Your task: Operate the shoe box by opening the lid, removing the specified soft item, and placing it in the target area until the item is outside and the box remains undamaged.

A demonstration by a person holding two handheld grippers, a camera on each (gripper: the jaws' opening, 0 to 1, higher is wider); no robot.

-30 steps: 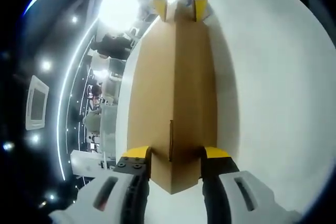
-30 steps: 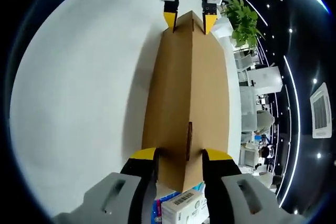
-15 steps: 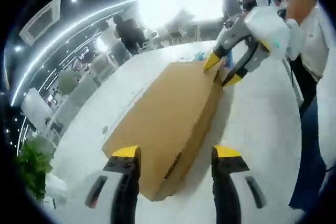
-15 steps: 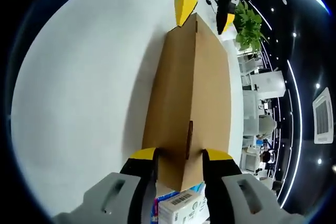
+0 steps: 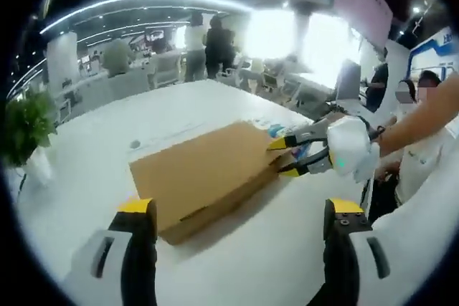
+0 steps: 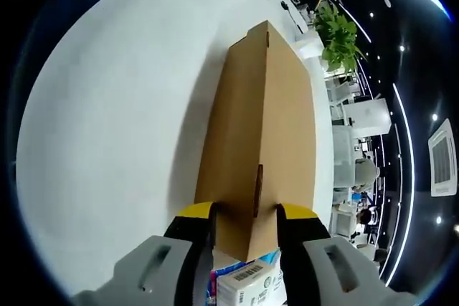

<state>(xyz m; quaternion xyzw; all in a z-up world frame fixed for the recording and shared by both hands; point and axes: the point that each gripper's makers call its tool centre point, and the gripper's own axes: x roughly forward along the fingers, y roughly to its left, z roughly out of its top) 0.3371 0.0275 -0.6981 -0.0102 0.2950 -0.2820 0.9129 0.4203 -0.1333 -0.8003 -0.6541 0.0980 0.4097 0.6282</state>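
A brown cardboard shoe box lies closed on the white table. My left gripper hangs open in front of its near corner, jaws spread wide and touching nothing. At the box's far end my right gripper clamps the edge, with a person's arm behind it. In the right gripper view, the right gripper is shut on the near end of the box, which stretches away across the table. A blue-and-white packet with a barcode lies just under that held end.
A potted plant stands at the table's left edge; the plant also shows past the box's far end. Several people stand beyond the table. A small blue item lies next to the box near the right gripper.
My left gripper has let go of the box's end, opened wide and drawn back, and its view has swung round. The right gripper stays clamped on its end.
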